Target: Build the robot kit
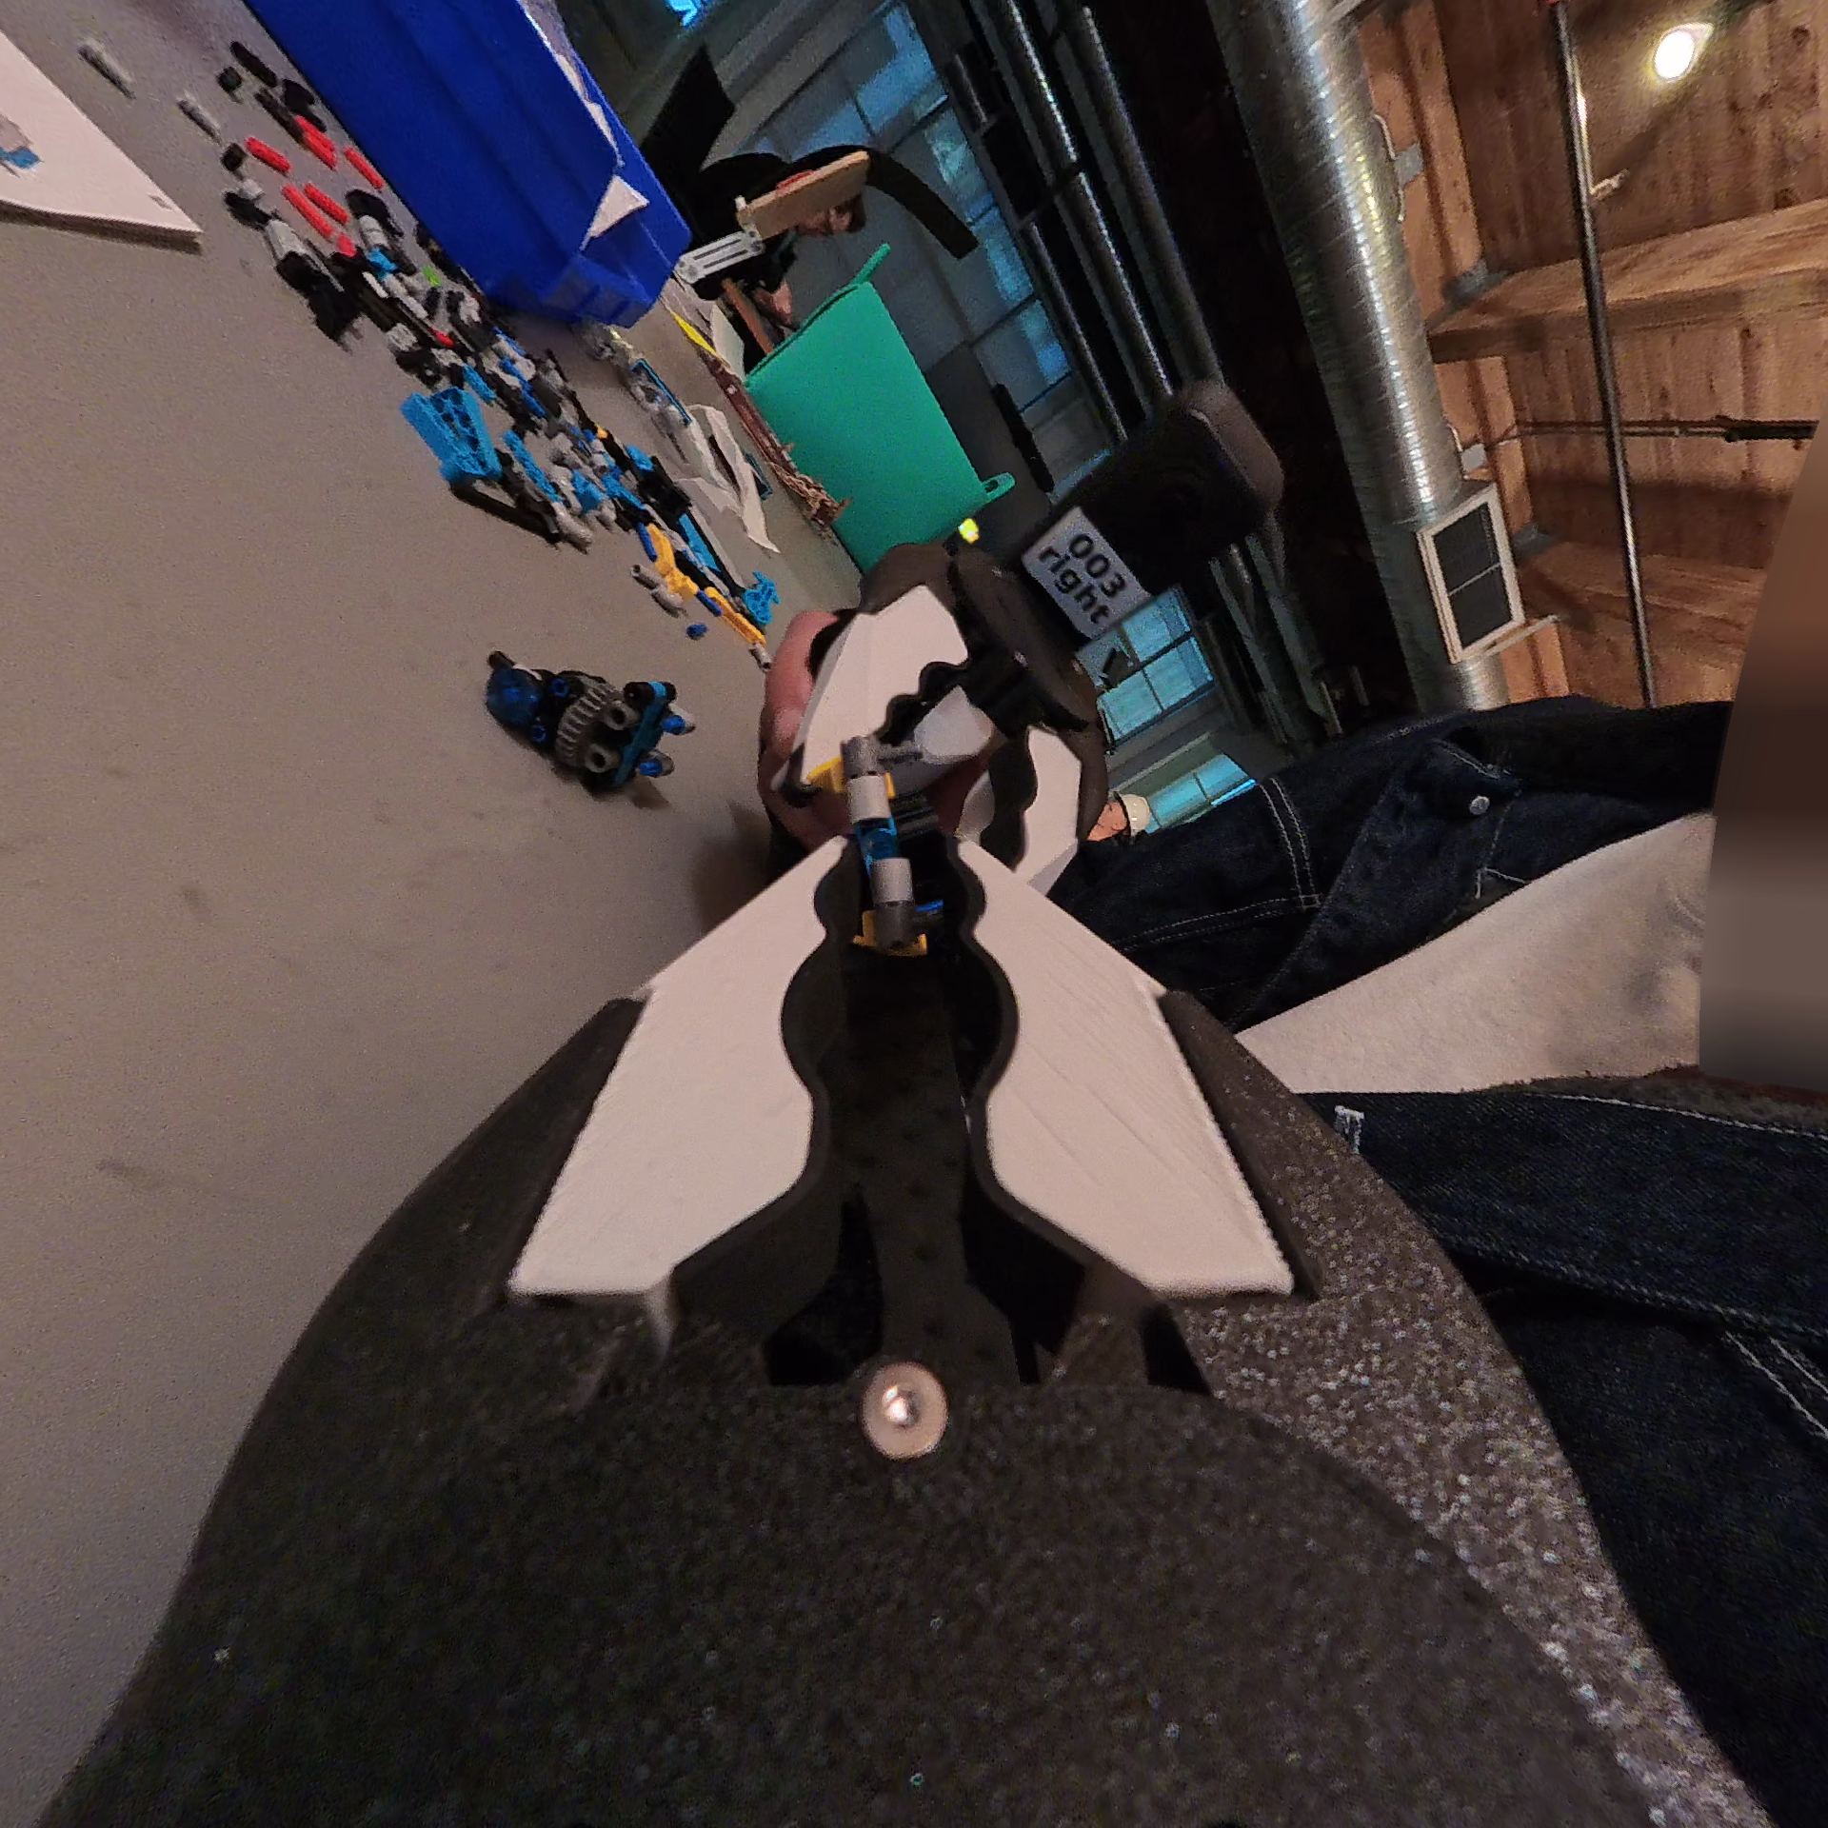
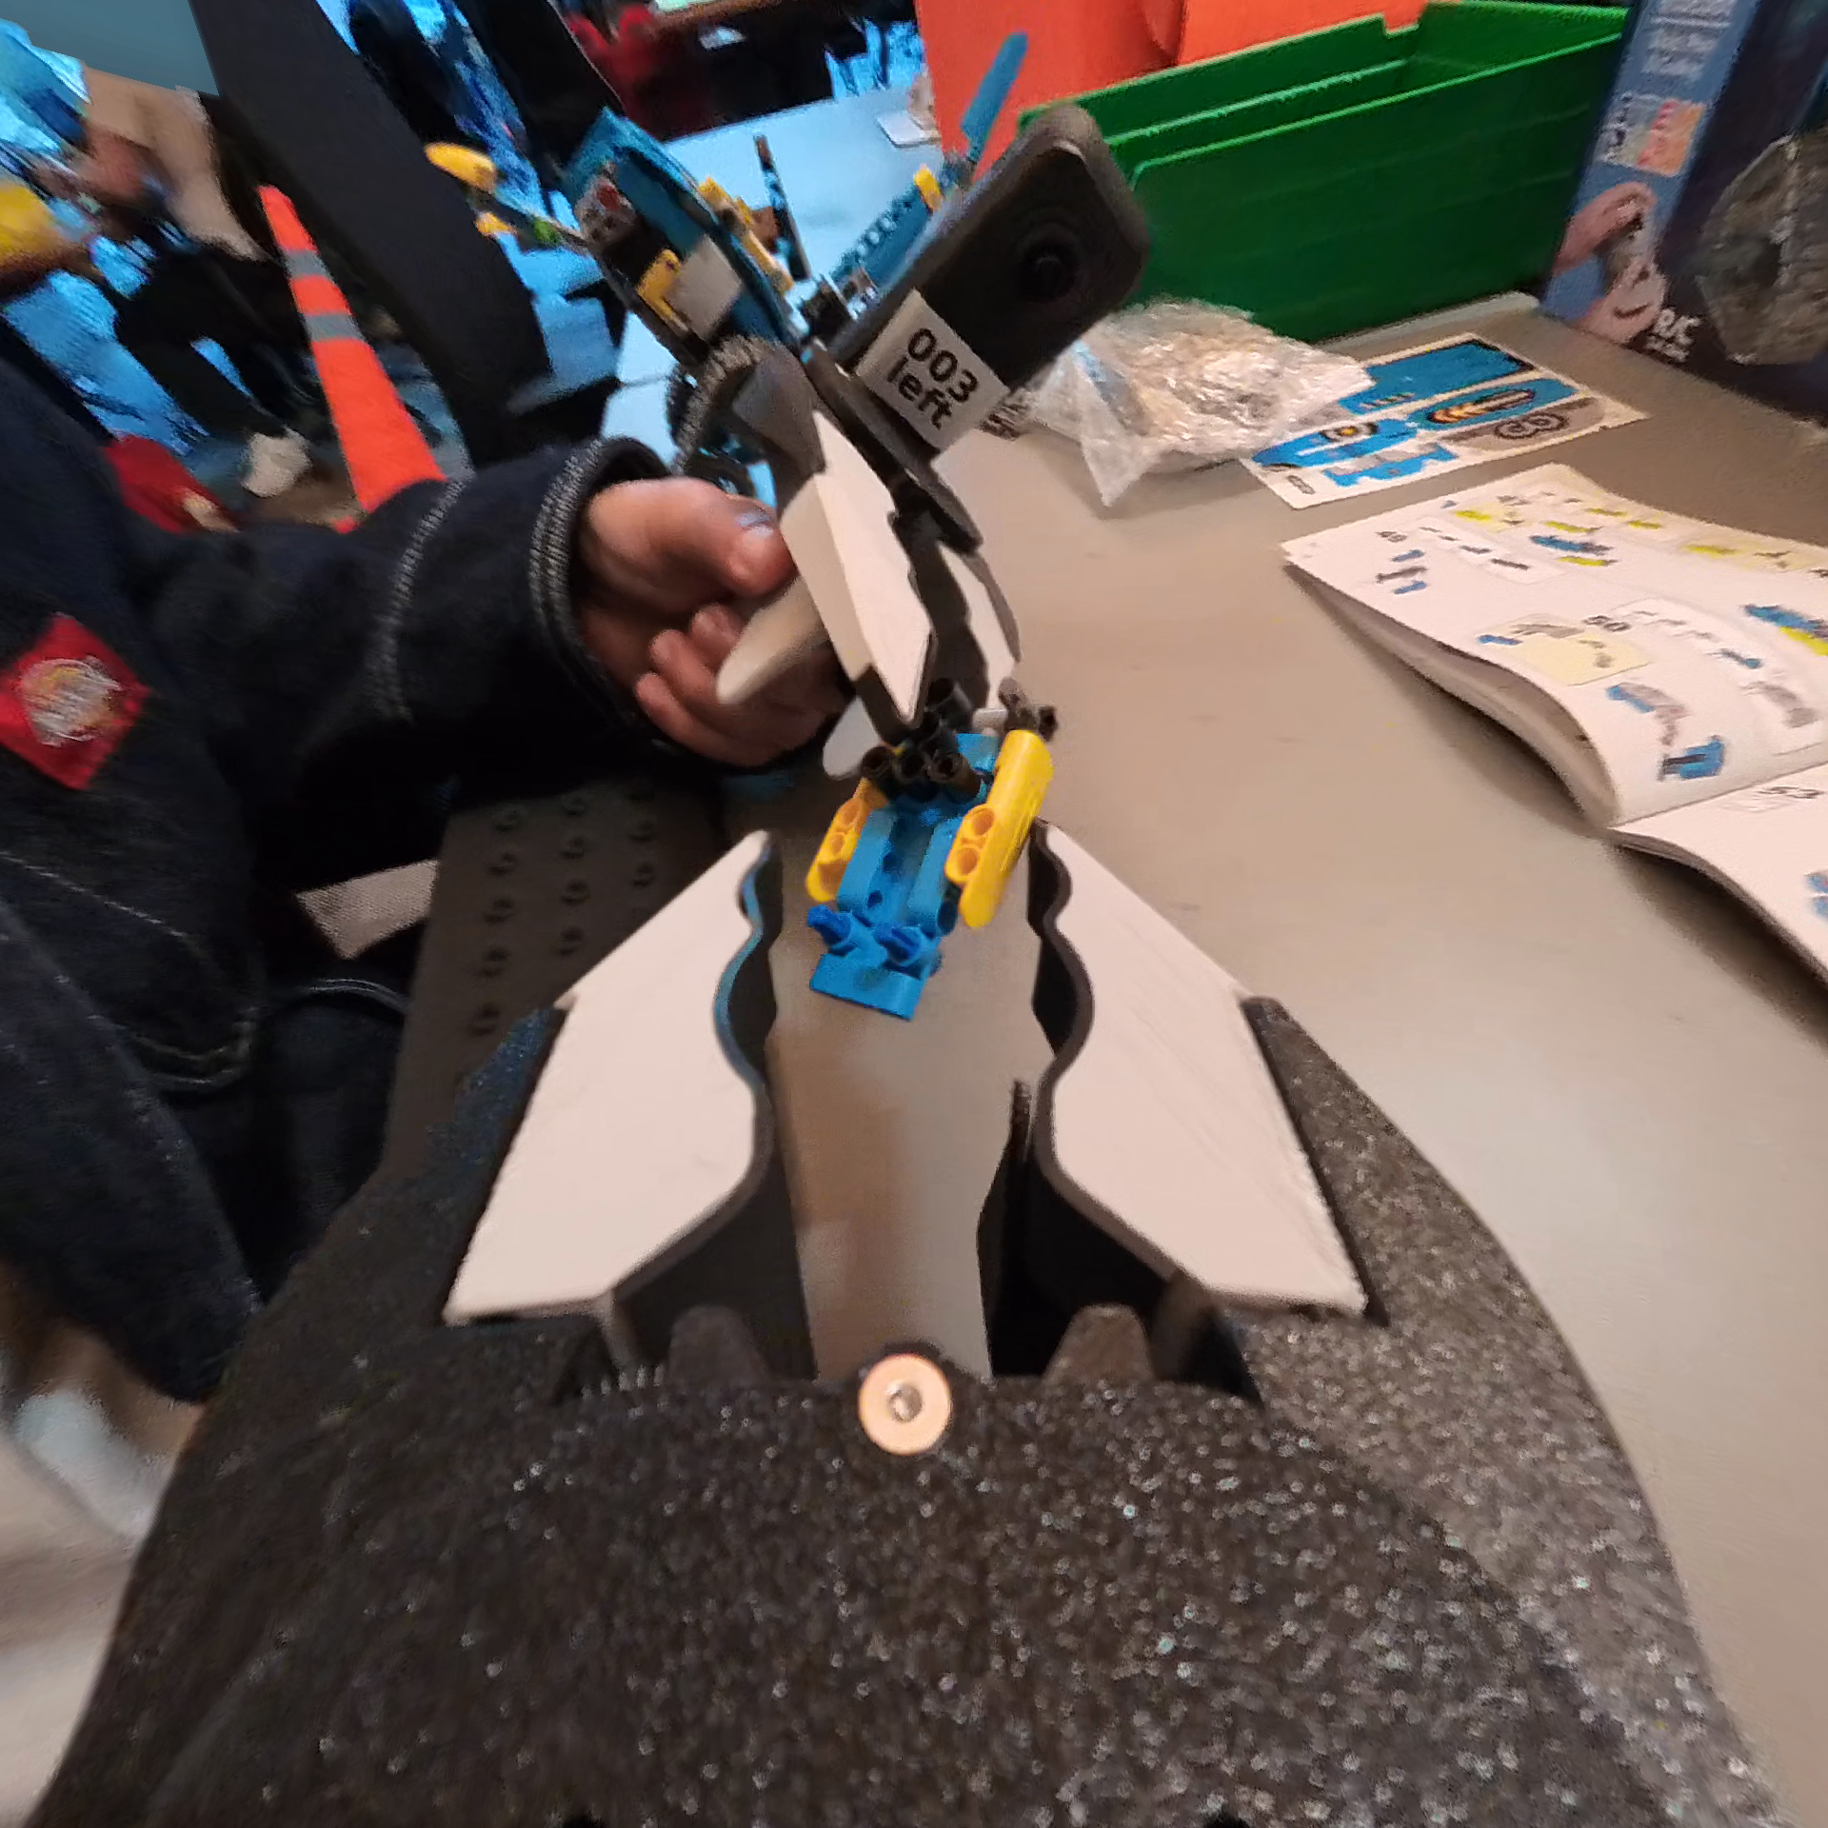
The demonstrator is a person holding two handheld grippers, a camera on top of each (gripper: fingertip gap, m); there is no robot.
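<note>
A small brick assembly (image 2: 890,890) of blue and yellow beams with black pins on top is held just above the grey table (image 2: 1335,1039). My left gripper (image 1: 895,863) is shut on its black and grey top part; it also shows in the right wrist view (image 2: 915,717), reaching down from above in a person's hand (image 2: 683,594). My right gripper (image 2: 900,849) is open with a finger on each side of the assembly. The right fingertip (image 2: 1053,861) touches the yellow beam, and a small gap shows at the left. In the left wrist view the assembly (image 1: 875,841) is seen edge-on, with the right gripper (image 1: 890,791) behind it.
Several loose bricks (image 1: 554,445), a small black and blue gear assembly (image 1: 594,717), a blue bin (image 1: 475,129) and a green bin (image 1: 870,415) are on the table. An open instruction booklet (image 2: 1583,653), a sticker sheet (image 2: 1434,415), a plastic bag (image 2: 1167,386) and a green crate (image 2: 1365,178) lie to the right. The grippers are tip to tip, or close to it.
</note>
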